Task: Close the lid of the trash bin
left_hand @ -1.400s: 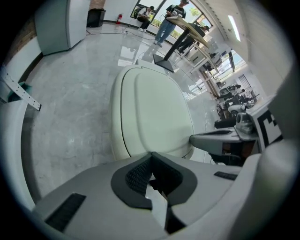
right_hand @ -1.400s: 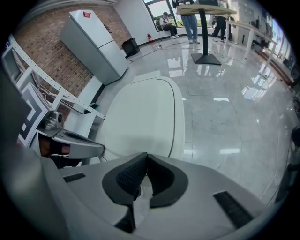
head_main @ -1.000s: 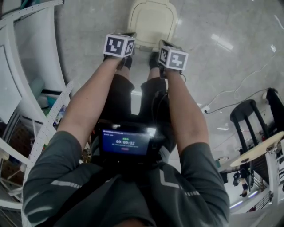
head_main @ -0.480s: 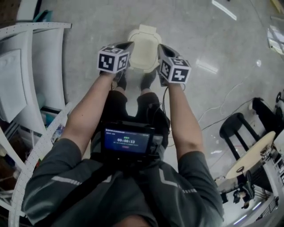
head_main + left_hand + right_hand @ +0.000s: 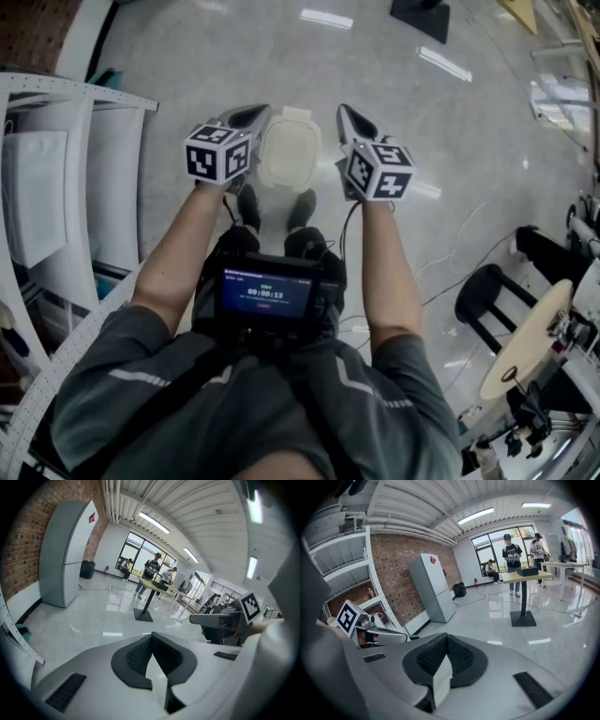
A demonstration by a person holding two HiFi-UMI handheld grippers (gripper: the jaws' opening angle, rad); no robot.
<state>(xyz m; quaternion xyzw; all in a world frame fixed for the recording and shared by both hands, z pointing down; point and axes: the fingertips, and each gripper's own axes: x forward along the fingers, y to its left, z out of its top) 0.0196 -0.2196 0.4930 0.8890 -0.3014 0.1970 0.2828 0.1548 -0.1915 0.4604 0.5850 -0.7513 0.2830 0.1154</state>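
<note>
cream trash bin (image 5: 290,117), rounded lid (image 5: 289,157) down flat, shut

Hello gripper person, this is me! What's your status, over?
Left gripper shut, empty. Right gripper shut, empty. Cream plastic trash bin below, between them, looks closed. Nothing blocking.

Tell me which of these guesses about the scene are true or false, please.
1. The left gripper and right gripper both have their jaws together, with nothing between them. True.
2. The left gripper is clamped on the bin's lid. False: it holds nothing and points out across the room.
3. The trash bin stands on the floor just ahead of the person's shoes. True.
4. A black stool stands on the person's left. False: it is on the person's right.
</note>
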